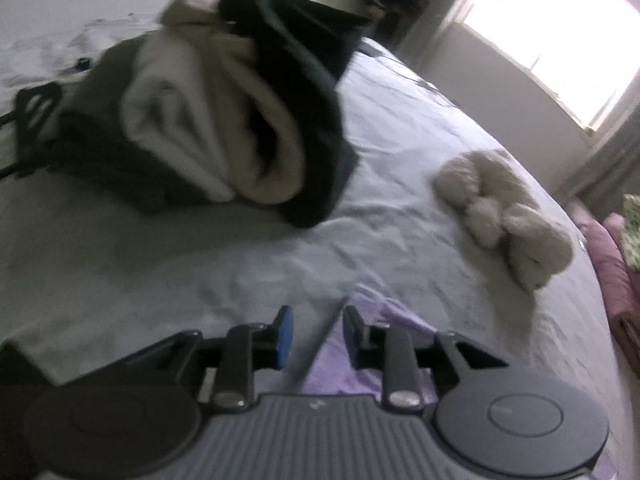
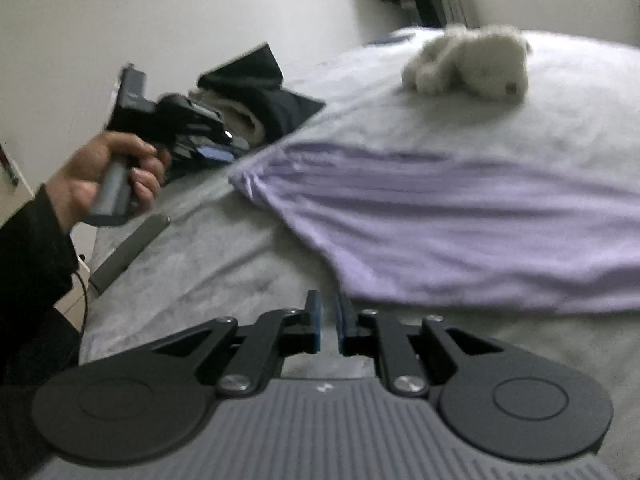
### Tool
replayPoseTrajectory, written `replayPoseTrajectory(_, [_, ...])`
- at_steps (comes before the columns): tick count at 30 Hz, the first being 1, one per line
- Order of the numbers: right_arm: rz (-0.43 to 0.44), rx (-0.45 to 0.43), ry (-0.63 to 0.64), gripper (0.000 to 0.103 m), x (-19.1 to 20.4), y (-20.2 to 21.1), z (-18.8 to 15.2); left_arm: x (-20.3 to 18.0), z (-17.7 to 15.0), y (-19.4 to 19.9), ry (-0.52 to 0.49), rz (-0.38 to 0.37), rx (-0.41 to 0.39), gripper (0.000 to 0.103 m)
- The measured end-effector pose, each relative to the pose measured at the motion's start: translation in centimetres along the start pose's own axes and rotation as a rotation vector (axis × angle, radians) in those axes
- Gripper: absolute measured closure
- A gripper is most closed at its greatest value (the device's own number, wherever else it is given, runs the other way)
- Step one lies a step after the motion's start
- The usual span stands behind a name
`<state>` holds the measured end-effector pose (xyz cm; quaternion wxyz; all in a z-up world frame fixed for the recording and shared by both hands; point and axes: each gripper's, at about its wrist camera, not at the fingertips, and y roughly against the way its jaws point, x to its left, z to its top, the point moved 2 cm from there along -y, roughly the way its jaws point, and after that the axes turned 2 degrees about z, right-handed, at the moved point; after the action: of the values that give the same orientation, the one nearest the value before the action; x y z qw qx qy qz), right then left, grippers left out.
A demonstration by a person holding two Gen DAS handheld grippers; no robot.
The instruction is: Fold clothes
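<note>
- Right tool (image 2: 328, 320) low over the bed (image 2: 208, 272), pads a narrow gap apart, nothing visibly between them.
- Lilac garment (image 2: 460, 216) spread on the bed just ahead, near edge close to the tips.
- Left tool (image 2: 212, 152) held by a hand (image 2: 108, 176), black sleeve, at the garment's left corner; grip unclear (blur).
- Dark/cream clothes pile (image 2: 256, 104) behind it.
- Plush toy (image 2: 472, 64) far side.

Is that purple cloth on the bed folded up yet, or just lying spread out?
Spread out. The purple cloth lies broad, flat and rippled across the bed, no neat fold visible.
</note>
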<state>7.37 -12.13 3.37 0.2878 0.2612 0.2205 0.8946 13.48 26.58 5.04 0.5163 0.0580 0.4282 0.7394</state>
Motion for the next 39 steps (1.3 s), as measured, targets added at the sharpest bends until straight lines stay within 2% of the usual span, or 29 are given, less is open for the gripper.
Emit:
replayPoseTrajectory(2, [-0.029,-0.025,0.041,0.084,-0.4,0.6,1.4,-0.9,0.3,-0.6,-0.051,-0.001,-0.019,0.062])
replayPoseTrajectory(3, [-0.056,-0.031,0.06,0.075,-0.9,0.4,2.4,-1.4,0.5,-0.9,-0.079,0.001,-0.029,0.06])
replayPoseTrajectory(4, [-0.085,-0.038,0.078,0.071,-1.4,0.2,3.3,-1.7,0.5,-1.2,-0.099,0.003,-0.032,0.058])
replayPoseTrajectory(7, [-0.143,-0.018,0.128,0.071,-3.4,-2.0,6.1,-2.4,0.3,-2.0,-0.15,0.007,-0.027,0.056])
replayPoseTrajectory(11, [-0.207,0.064,0.254,0.071,-5.3,-6.3,8.8,-3.3,-0.1,-3.1,-0.218,0.011,-0.021,0.057])
replayPoseTrajectory(14, [-0.23,0.108,0.317,0.071,-6.2,-8.1,9.5,-4.0,-0.3,-3.9,-0.269,0.015,-0.017,0.058])
replayPoseTrajectory(17, [-0.231,0.176,0.396,0.071,-6.4,-9.5,9.2,-4.7,-0.5,-4.8,-0.32,0.019,-0.012,0.071])
replayPoseTrajectory(18, [-0.231,0.199,0.422,0.073,-6.5,-10.0,9.0,-4.9,-0.6,-5.0,-0.337,0.02,-0.01,0.071])
replayPoseTrajectory(19, [-0.231,0.222,0.448,0.08,-6.5,-10.5,8.9,-5.1,-0.7,-5.3,-0.354,0.021,-0.009,0.074])
replayPoseTrajectory(22, [-0.267,0.264,0.523,0.084,-6.4,-11.4,8.5,-5.6,-0.8,-5.9,-0.388,0.022,-0.009,0.083])
replayPoseTrajectory(26, [-0.268,0.201,0.497,0.084,-6.6,-10.7,9.7,-5.2,-0.5,-5.3,-0.356,0.014,-0.028,0.091])
replayPoseTrajectory(27, [-0.258,0.191,0.477,0.084,-6.8,-10.5,10.1,-5.2,-0.3,-5.2,-0.349,0.015,-0.034,0.092])
replayPoseTrajectory(30, [-0.278,0.268,0.54,0.084,-6.6,-11.6,9.2,-5.2,-0.2,-5.1,-0.338,0.012,-0.045,0.094])
replayPoseTrajectory(31, [-0.286,0.295,0.562,0.091,-6.6,-12.0,8.9,-5.1,-0.3,-5.1,-0.334,0.011,-0.049,0.094])
replayPoseTrajectory(33, [-0.299,0.276,0.566,0.103,-6.3,-11.9,8.8,-4.9,-0.2,-5.1,-0.32,0.007,-0.049,0.094])
replayPoseTrajectory(39, [-0.348,0.227,0.592,0.103,-5.6,-11.2,8.2,-4.7,0.4,-3.8,-0.286,-0.003,-0.086,0.095])
